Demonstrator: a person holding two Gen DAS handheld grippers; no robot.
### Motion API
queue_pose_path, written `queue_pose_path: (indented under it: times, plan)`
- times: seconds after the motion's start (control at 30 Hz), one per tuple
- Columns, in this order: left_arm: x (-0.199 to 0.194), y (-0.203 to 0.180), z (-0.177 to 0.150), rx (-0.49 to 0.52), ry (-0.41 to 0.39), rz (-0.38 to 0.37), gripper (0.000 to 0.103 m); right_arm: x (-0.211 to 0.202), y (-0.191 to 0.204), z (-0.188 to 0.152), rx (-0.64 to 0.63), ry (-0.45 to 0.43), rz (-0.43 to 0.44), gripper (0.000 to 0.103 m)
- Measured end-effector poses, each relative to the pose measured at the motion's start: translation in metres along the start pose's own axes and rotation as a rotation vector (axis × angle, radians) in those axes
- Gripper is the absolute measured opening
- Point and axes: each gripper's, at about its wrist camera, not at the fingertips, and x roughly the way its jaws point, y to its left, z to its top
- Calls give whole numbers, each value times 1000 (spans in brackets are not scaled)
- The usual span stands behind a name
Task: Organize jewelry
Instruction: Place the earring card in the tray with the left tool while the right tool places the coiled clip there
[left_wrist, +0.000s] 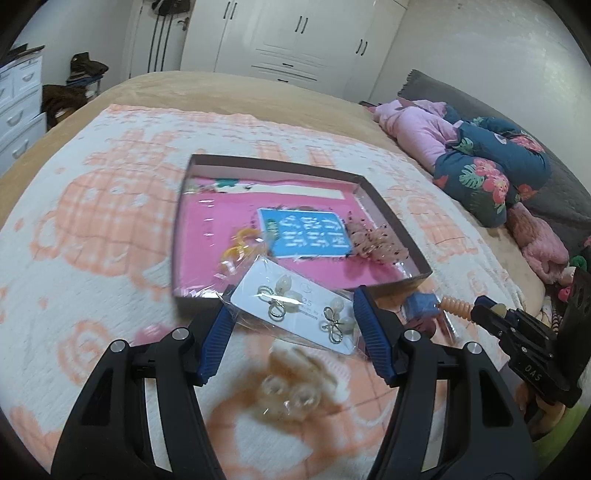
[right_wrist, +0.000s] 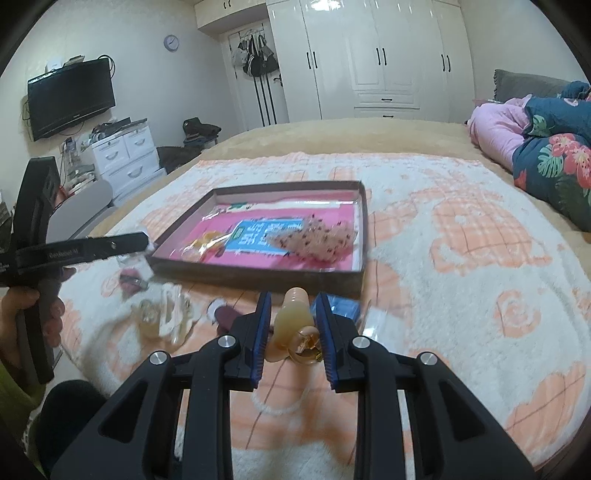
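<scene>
A shallow brown box (left_wrist: 295, 168) with a pink lining lies on the bed and shows in the right wrist view too (right_wrist: 255, 273). It holds a blue card (left_wrist: 308, 232), orange rings (left_wrist: 240, 243) and a pink speckled scrunchie (left_wrist: 373, 240). My left gripper (left_wrist: 291, 314) is shut on a bagged white earring card (left_wrist: 303, 310), held just above the box's near edge. My right gripper (right_wrist: 293, 306) is shut on a peach spiral hair tie (right_wrist: 293, 314) and hovers low over the blanket in front of the box; it also shows in the left wrist view (left_wrist: 480, 310).
A clear hair claw (left_wrist: 291, 398) lies on the peach-and-white blanket (left_wrist: 110, 221) below the left gripper. A small blue packet (right_wrist: 345, 306) and a dark red item (right_wrist: 225, 314) lie near the box. Folded clothes (left_wrist: 480, 166) are piled at the right.
</scene>
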Motion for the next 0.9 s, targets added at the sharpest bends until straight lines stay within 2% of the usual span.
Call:
queue_pose_path:
  times: [0.53, 0.9]
  plan:
    - [67, -23, 44, 82, 63, -53, 55, 44, -18, 39, 16, -22, -31, 24]
    - [105, -22, 56, 97, 110, -60, 56, 92, -27, 64, 17, -12, -75, 24]
